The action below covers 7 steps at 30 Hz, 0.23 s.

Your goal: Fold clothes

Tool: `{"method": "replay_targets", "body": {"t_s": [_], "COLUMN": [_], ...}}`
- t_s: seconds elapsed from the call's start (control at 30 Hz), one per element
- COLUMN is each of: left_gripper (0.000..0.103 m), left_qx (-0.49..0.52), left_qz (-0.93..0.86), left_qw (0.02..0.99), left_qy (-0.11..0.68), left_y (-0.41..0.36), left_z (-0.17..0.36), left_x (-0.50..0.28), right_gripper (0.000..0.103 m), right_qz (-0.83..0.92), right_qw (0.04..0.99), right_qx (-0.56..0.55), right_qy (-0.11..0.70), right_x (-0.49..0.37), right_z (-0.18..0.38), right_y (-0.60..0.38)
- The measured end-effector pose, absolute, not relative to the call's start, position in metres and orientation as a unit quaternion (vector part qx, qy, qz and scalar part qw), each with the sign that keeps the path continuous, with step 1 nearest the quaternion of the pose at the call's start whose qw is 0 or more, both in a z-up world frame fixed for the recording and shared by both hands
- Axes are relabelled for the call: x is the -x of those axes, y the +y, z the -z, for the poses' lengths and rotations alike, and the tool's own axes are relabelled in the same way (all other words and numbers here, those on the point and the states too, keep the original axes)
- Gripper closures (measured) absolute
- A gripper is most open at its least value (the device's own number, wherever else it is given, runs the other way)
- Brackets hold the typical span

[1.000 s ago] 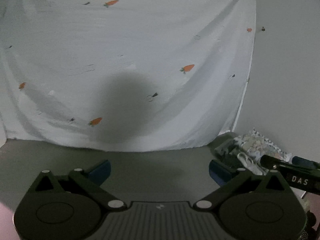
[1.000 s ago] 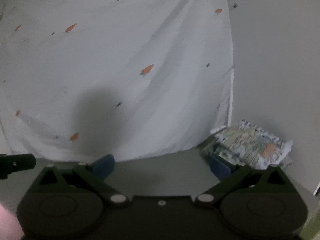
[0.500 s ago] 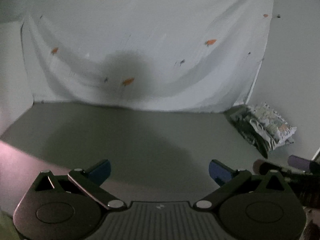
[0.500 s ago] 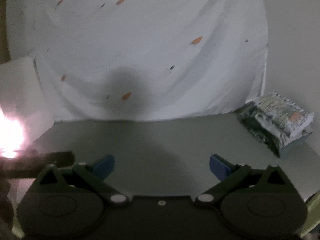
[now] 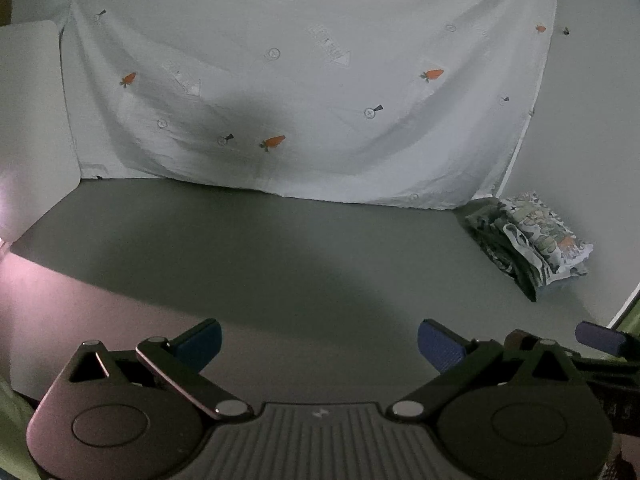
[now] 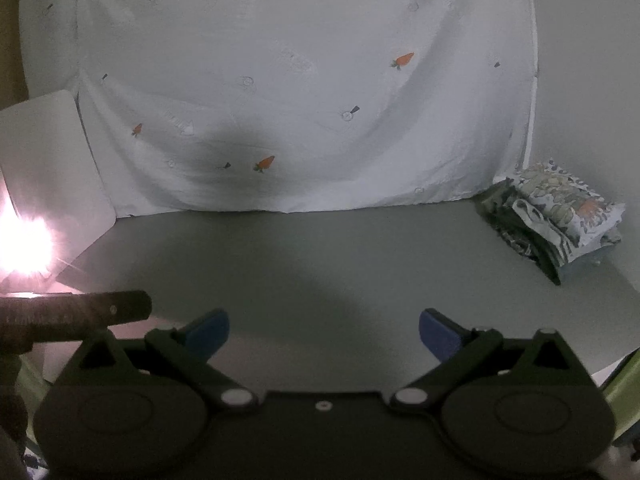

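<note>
A folded stack of patterned clothes (image 5: 532, 240) lies at the far right of the grey table (image 5: 280, 256), against the wall; it also shows in the right wrist view (image 6: 560, 220). My left gripper (image 5: 318, 342) is open and empty, over the table's near edge, far from the stack. My right gripper (image 6: 322, 330) is open and empty, also at the near edge. Part of the right gripper (image 5: 600, 340) shows at the right of the left wrist view.
A white sheet with small carrot prints (image 5: 312, 92) hangs behind the table as a backdrop (image 6: 304, 88). A white board (image 6: 48, 168) stands at the left, with a bright light glare (image 6: 24, 248) below it. The left gripper's body (image 6: 72, 314) crosses the left.
Both grippers have pulled back from the backdrop, so the table surface and the folded stack now show in full. Both stay open and empty.
</note>
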<state>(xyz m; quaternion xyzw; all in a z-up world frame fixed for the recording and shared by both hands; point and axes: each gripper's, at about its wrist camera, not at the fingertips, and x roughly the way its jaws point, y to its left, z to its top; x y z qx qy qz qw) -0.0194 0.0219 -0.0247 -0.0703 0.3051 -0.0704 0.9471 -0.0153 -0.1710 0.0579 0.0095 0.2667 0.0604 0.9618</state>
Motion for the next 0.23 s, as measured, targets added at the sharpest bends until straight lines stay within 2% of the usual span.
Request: {"method": "replay_targets", "body": {"t_s": [0.23], "left_gripper": [0.000], "left_qx": [0.059], "left_qz": [0.065], "left_qw": [0.951], "left_qy": [0.296], "left_y": [0.0161], "left_z": [0.0224], "left_x": [0.0242], "right_gripper": [0.000], "right_qz": [-0.054], "right_qw": [0.964], "right_qx": [0.001], "right_qy": [0.259], "right_x": [0.0158], "right_z": [-0.0607], "right_y": [-0.1694]}}
